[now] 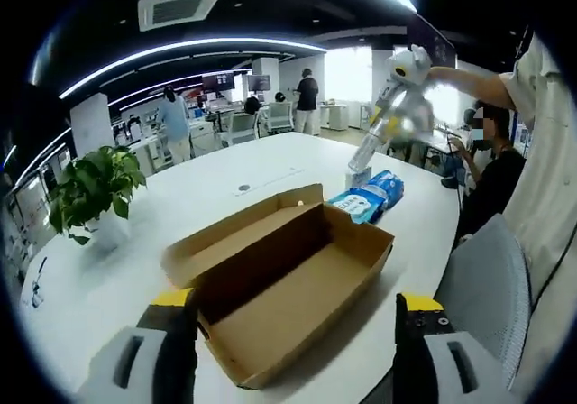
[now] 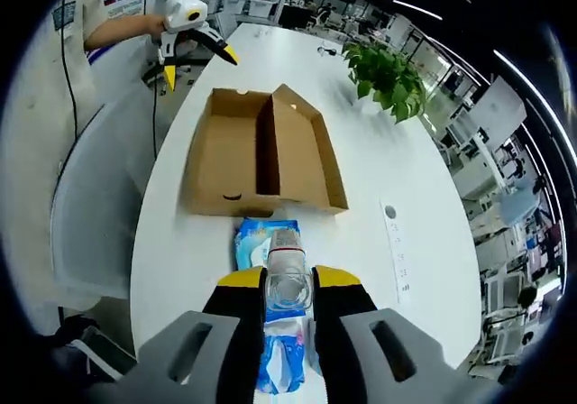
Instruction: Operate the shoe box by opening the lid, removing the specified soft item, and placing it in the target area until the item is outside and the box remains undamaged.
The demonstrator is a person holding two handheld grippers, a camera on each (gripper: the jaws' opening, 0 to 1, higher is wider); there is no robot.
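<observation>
The brown cardboard shoe box (image 1: 288,287) lies open on the white table (image 1: 117,278), its lid (image 1: 236,230) folded back flat; its inside looks bare. In the right gripper view the box (image 2: 225,156) lies ahead. My right gripper (image 2: 288,282) is shut on a clear plastic bottle (image 2: 287,269), held over a soft blue packet (image 2: 257,242) just in front of the box. The left gripper view shows that gripper (image 1: 398,93), bottle (image 1: 363,151) and packet (image 1: 371,195) beyond the box. My left gripper (image 1: 293,318) hangs open above the box's near end, also seen as the left gripper (image 2: 198,59) over the table edge.
A potted plant (image 1: 95,188) stands on the table's left side, plant (image 2: 389,75) in the other view. A grey chair (image 1: 491,282) sits by the near edge. A narrow strip (image 2: 397,242) lies on the table. Several people work at desks behind.
</observation>
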